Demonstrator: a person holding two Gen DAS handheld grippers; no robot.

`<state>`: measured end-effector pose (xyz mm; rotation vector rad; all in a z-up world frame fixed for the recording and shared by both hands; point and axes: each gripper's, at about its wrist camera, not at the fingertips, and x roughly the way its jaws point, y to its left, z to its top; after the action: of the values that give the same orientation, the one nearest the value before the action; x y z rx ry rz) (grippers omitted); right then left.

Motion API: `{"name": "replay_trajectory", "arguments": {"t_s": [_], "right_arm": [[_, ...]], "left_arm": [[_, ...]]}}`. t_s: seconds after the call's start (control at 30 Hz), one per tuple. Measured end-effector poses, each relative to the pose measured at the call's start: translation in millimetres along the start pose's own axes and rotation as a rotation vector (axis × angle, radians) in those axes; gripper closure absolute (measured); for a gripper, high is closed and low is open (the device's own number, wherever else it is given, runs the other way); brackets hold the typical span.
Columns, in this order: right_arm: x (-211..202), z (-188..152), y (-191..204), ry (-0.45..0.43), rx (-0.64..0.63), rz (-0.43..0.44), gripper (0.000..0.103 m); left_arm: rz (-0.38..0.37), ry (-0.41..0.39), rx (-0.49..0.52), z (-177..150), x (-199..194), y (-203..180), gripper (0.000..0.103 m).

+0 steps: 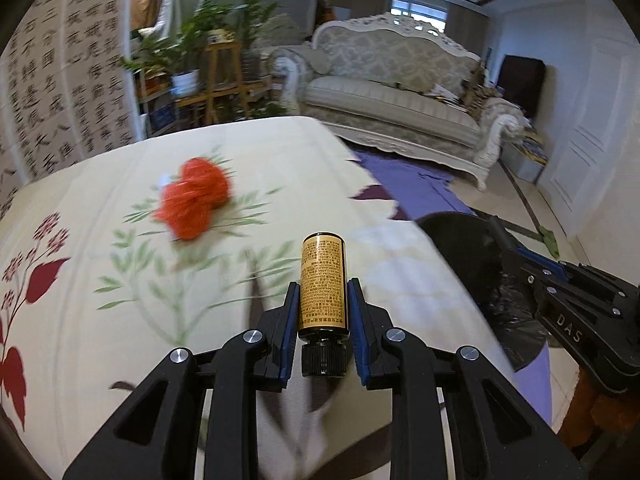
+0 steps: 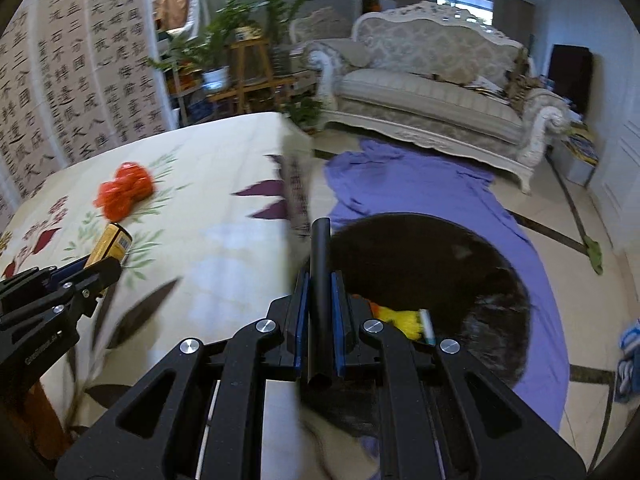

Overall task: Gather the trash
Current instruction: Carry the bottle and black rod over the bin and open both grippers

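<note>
Left hand-held gripper (image 1: 323, 308): clamps a small brown glass bottle with yellow label (image 1: 323, 284).
Right hand-held gripper (image 2: 320, 304): grips a slim black tube (image 2: 321, 280).
Counter (image 1: 120, 320): carries a crumpled red mesh bag (image 1: 194, 198).

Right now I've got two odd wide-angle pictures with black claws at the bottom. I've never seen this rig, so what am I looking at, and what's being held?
There is no robot here: a person carries a two-finger gripper in each hand, and each has a fisheye camera looking along its fingers. That is why the room bends at the edges.

The left wrist view shows the left gripper shut on a small brown bottle with a yellow label, its black cap towards the camera. The right wrist view shows the right gripper shut on a thin black tube.

Below them is a table with a floral tablecloth. A crumpled red net bag still lies on it. Beside the table stands a black-lined bin, which already holds something yellow.
</note>
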<state>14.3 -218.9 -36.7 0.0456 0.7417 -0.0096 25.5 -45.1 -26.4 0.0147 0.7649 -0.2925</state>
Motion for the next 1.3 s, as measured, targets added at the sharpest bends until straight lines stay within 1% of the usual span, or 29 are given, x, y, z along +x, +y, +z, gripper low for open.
{"name": "replay_trajectory", "arguments": {"t_s": [0.23,0.53,0.83,1.03,1.3], "right_arm": [[2.8,-3.3,-37.2,-0.003,0.058,-0.053,0.092],[8.0,-8.3,-62.8,0.002,0.100,-0.072,0.092],[17.1,-8.5,-78.2,0.010,0.126,-0.077,0.092],[23.8,-7.6,-82.4,0.019,0.133,-0.079,0.092],[28.2,-3.3,-89.3,0.020,0.142,-0.090,0.092]], "left_arm": [[-0.047,-0.001,0.070,7.0,13.2,-42.7,0.078],[-0.074,0.010,0.126,14.9,33.1,-79.9,0.078],[-0.080,0.023,0.180,22.1,53.8,-104.4,0.078],[-0.074,0.041,0.194,22.7,65.2,-112.2,0.078],[-0.078,0.055,0.204,23.3,69.6,-120.6,0.078]]}}
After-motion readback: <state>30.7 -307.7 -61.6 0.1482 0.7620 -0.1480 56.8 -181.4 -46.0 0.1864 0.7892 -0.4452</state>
